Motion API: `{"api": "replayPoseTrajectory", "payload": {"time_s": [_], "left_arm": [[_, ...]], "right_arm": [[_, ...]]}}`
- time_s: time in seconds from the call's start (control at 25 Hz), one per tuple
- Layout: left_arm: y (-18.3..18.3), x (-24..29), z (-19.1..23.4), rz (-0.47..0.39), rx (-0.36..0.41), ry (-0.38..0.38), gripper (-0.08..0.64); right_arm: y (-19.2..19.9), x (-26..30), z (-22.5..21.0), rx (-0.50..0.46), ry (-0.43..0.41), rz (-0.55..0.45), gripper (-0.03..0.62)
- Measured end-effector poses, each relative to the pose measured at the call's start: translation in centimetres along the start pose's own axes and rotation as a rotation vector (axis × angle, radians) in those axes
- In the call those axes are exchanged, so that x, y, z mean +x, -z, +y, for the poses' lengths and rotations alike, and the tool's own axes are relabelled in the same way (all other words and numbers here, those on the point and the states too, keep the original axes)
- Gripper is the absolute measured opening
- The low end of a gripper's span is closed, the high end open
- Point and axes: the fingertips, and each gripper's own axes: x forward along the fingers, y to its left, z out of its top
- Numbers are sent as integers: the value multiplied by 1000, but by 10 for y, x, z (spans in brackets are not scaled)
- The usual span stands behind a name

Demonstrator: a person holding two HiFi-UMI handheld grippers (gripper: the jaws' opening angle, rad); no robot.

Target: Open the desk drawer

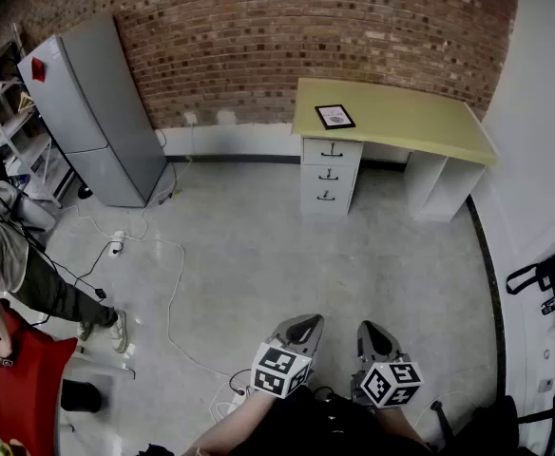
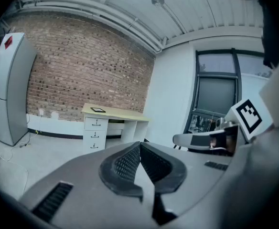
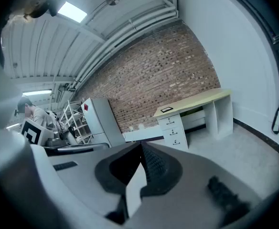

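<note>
The drawers [image 1: 330,174] form a stack of three under the left end of the desk [image 1: 392,122], in the upper middle of the head view. All three fronts sit flush, each with a small dark handle; the top drawer [image 1: 332,150] is shut like the others. The desk has a pale yellow top and stands against the brick wall [image 1: 306,27]. To the right of the stack it has an open gap and a white shelf unit. A small dark frame [image 1: 334,116] lies flat on the top, above the drawers.

Both grippers are at the bottom centre of the head view, well apart from the desk across bare floor [image 1: 287,255]. The left gripper [image 1: 304,323] and right gripper [image 1: 373,335] sit side by side, near each other, tips aimed toward the desk. In each gripper's own view the two jaws meet at the tip with nothing between them, and the desk shows small in the distance beyond.

A grey fridge [image 1: 97,112] stands at upper left against the wall, with a white rack [image 1: 2,112] at the frame's left edge. A white cable [image 1: 168,283] trails over the floor. A person [image 1: 11,264] stands at the left edge.
</note>
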Motion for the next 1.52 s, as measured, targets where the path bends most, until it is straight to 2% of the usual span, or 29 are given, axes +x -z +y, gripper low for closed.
{"api": "replayPoseTrajectory", "payload": {"time_s": [0.4, 0.6, 0.72, 0.96, 1.16, 1.32, 1.52], "left_arm": [[9, -7, 9, 24, -11, 7, 11], [11, -19, 17, 22, -12, 16, 11], [16, -29, 27, 29, -9, 16, 11], [25, -47, 48, 36, -77, -3, 11], [30, -48, 51, 44, -77, 14, 11], [34, -40, 51, 53, -85, 13, 11], [36, -25, 62, 66, -86, -27, 11]], "right_arm": [[10, 3, 9, 14, 20, 20, 12], [8, 5, 24, 62, 10, -29, 13], [15, 9, 35, 43, 27, -17, 14], [30, 12, 58, 20, 26, 14, 14], [33, 16, 61, 31, 37, 18, 14], [36, 23, 56, -35, 28, 35, 14], [35, 44, 44, 3, -5, 43, 14]]}}
